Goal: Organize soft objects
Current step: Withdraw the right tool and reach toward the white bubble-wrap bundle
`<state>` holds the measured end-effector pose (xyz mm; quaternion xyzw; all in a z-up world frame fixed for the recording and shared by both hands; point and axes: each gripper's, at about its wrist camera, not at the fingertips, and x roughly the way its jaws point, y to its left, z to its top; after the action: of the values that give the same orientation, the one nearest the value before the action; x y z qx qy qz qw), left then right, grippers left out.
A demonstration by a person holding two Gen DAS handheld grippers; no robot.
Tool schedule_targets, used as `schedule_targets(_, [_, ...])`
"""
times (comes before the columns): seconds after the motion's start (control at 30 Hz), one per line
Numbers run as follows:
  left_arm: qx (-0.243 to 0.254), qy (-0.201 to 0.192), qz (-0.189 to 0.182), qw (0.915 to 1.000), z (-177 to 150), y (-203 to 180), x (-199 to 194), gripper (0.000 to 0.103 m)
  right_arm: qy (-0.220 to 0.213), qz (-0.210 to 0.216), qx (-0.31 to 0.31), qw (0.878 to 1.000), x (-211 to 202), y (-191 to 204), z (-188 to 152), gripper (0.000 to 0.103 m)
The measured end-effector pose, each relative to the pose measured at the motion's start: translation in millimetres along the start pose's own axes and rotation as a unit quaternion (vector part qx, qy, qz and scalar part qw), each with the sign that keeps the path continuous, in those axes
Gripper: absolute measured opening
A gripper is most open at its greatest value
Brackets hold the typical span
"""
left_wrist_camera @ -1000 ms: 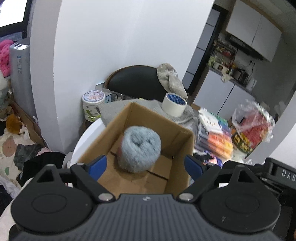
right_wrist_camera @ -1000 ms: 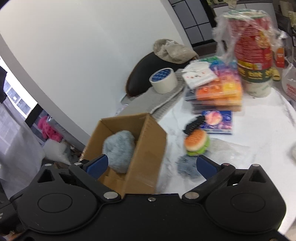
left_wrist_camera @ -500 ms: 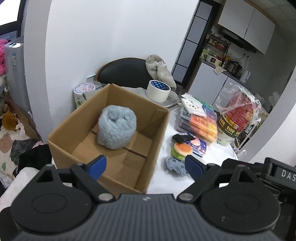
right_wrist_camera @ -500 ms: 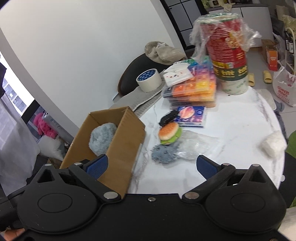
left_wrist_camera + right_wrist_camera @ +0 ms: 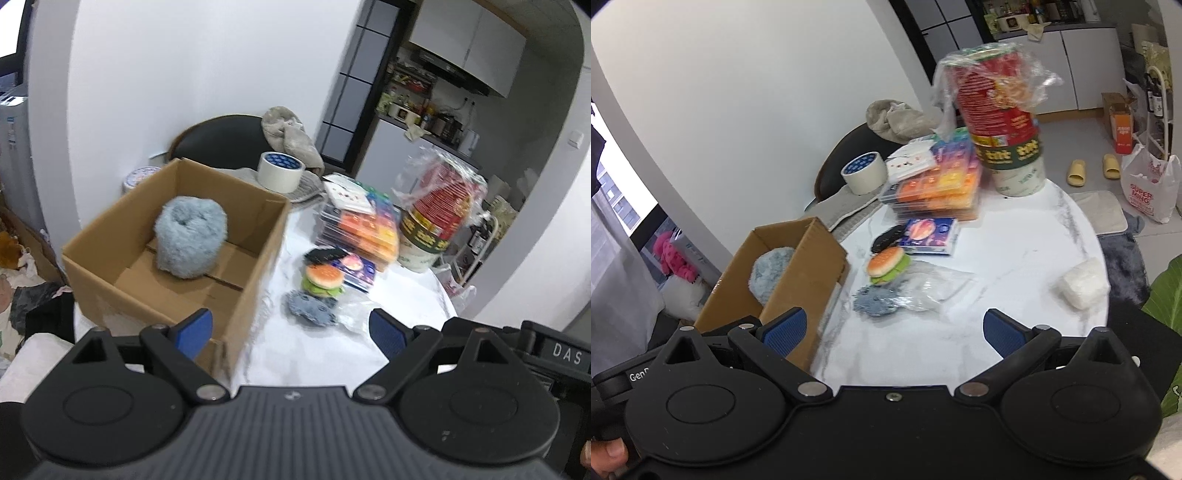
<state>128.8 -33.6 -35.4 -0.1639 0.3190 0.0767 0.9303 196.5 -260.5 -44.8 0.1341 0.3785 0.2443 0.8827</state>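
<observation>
One cardboard box, left of centre, contains one blue-grey fluffy roll. On the white table, right of the box, lie one burger toy and one grey plush. The left gripper and right gripper each stand with jaws apart, holding nothing.

Brown corrugated cardboard box. Pale blue-grey fluffy plush roll inside. White marble tabletop, faint grey veining. Plush burger: orange bun, green layer. Flat blue-grey fuzzy toy. Cream tape roll, blue printed core. Stacked clear cases: orange, yellow, purple contents. Red cup stack, green-yellow band.
</observation>
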Motion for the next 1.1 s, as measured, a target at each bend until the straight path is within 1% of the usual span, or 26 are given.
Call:
schedule_targets(0.2, [0.016, -0.002, -0.022, 0.9996, -8, -18, 7, 0.091, -0.011, -0.014, 0.009, 1.0, -8, -23, -4, 0.103])
schedule_targets(0.37, [0.03, -0.001, -0.027, 0.9992, -11, -31, 16, 0.09, -0.019, -0.029, -0.007, 0.999, -8, -35, -4, 0.101])
schedule_targets(0.57, [0.053, 0.006, -0.028, 0.9982, -14, -45, 34, 0.088, -0.021, -0.041, 0.001, 0.999, -2, -54, -2, 0.094])
schedule_targets(0.7, [0.066, 0.011, -0.032, 0.9973, -16, -52, 46, 0.087, -0.021, -0.059, 0.004, 0.998, 4, -67, -3, 0.089])
schedule_targets(0.8, [0.07, 0.013, -0.033, 0.9969, -18, -56, 55, 0.085, -0.02, -0.07, 0.003, 0.997, 9, -76, -3, 0.085])
schedule_targets(0.9, [0.074, 0.019, -0.033, 0.9965, -20, -61, 64, 0.084, -0.019, -0.08, 0.007, 0.997, 15, -85, -3, 0.085])
schedule_targets(1.1, [0.071, 0.027, -0.035, 0.9965, -23, -62, 82, 0.076, -0.016, -0.091, 0.014, 0.996, 30, -102, 0, 0.081])
